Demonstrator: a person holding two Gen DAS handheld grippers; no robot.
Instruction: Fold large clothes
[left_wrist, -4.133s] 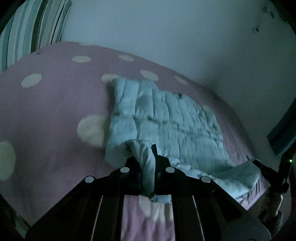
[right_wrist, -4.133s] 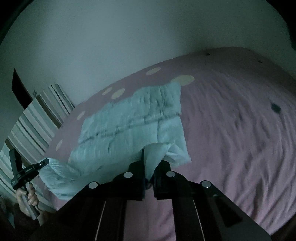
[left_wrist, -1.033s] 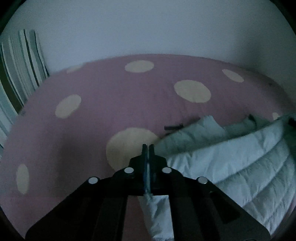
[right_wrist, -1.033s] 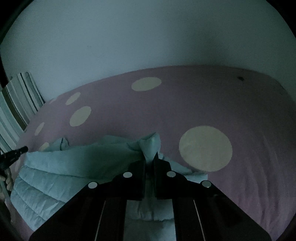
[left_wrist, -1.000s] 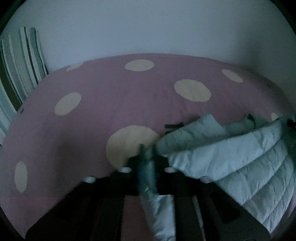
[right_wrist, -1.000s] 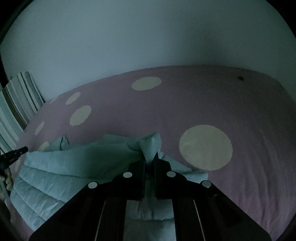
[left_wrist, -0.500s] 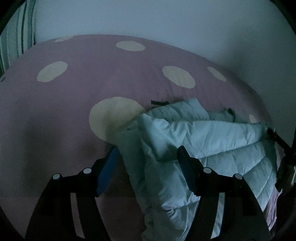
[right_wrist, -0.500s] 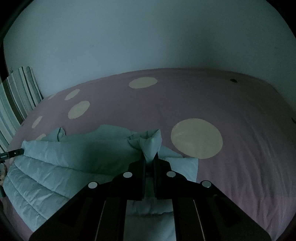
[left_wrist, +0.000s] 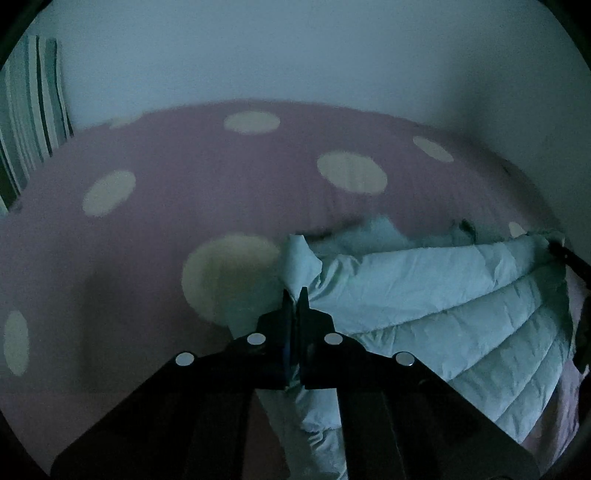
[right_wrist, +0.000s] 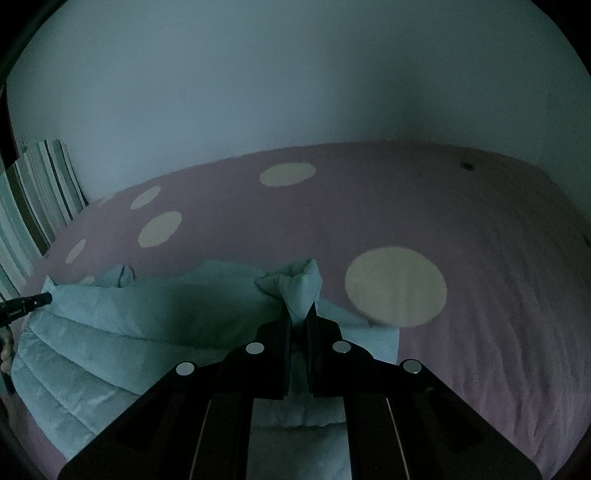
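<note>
A pale blue quilted jacket (left_wrist: 436, 295) lies folded over on a pink bed cover with cream dots (left_wrist: 184, 184). My left gripper (left_wrist: 294, 295) is shut on a corner of the jacket, which sticks up between the fingers. My right gripper (right_wrist: 300, 314) is shut on another bunched corner of the jacket (right_wrist: 147, 314). The left gripper's tip (right_wrist: 37, 300) shows at the far left of the right wrist view. The right gripper's tip (left_wrist: 565, 253) shows at the right edge of the left wrist view.
A striped pillow (left_wrist: 26, 110) leans at the bed's left end, also in the right wrist view (right_wrist: 33, 206). A plain wall (right_wrist: 295, 74) runs behind the bed. The bed cover (right_wrist: 480, 277) stretches right of the jacket.
Both grippers carried the jacket's near edge forward over the rest of it. The left gripper opened half a second ago and is now shut on a corner again.
</note>
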